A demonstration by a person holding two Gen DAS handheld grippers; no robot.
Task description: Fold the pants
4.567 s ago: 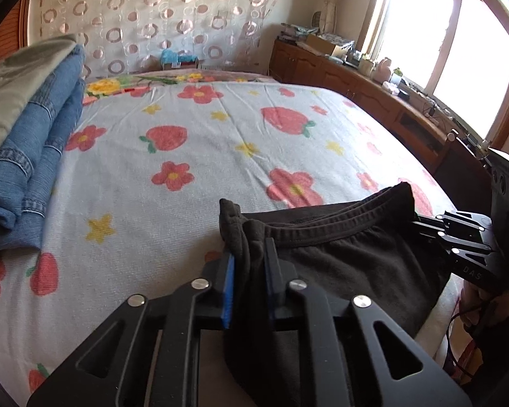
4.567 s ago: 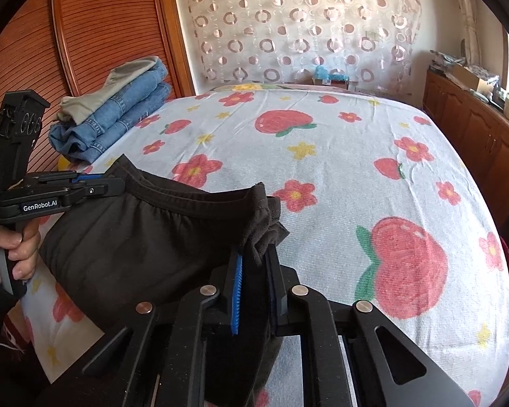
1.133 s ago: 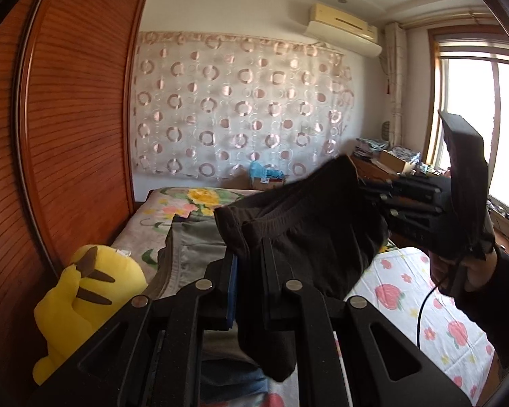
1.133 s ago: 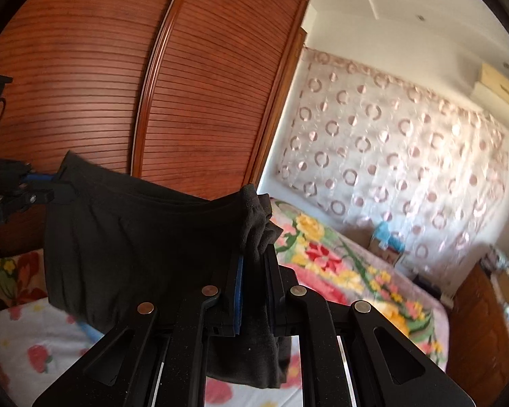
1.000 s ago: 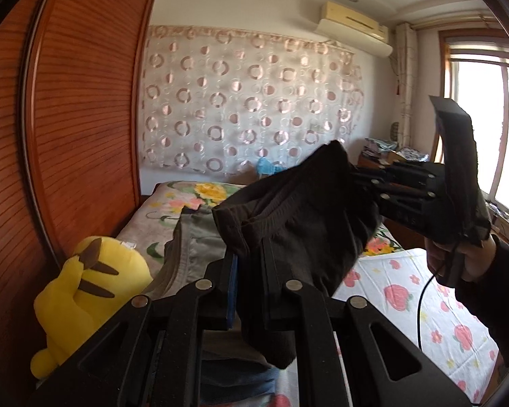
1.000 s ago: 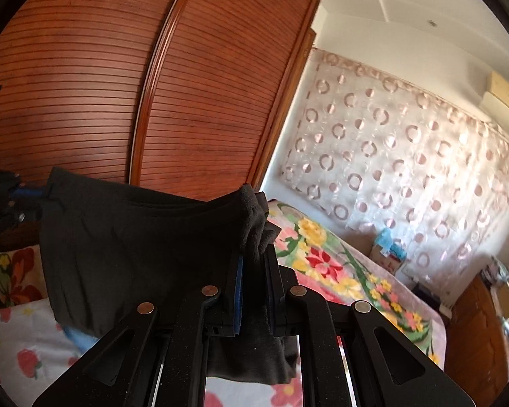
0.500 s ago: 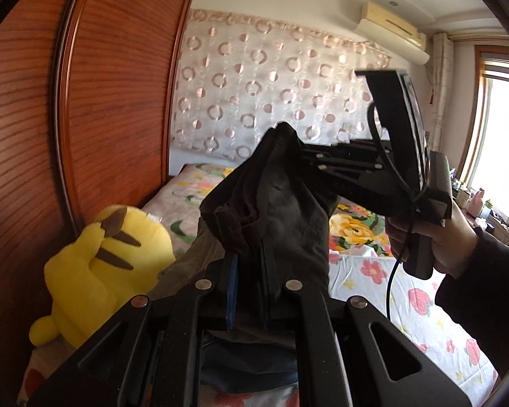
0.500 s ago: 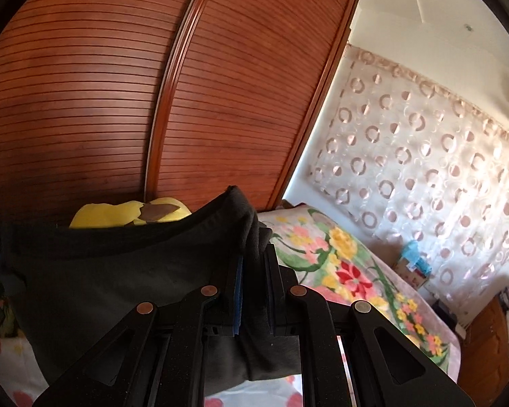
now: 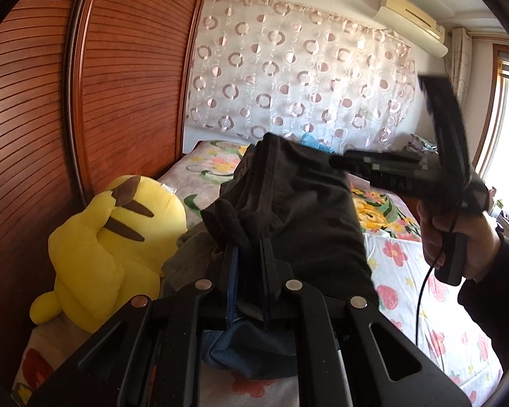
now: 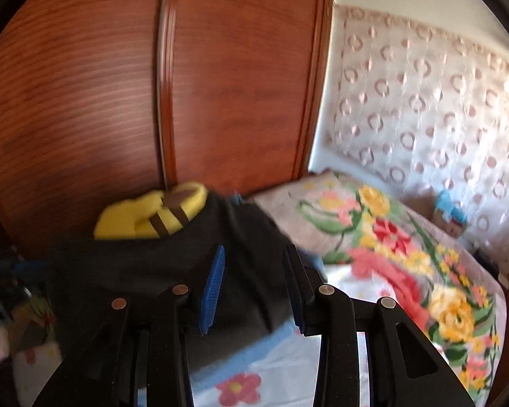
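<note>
The black pants (image 9: 298, 210) are held above a clothes pile (image 9: 186, 254) at the bed's (image 9: 407, 271) head, beside a yellow plush toy (image 9: 108, 247). A bunched corner is clamped in the left tongs (image 9: 247, 271). The right tongs (image 10: 251, 288) have just been opening; their pads stand apart with the pants between them, no longer pressed. That view is blurred.
</note>
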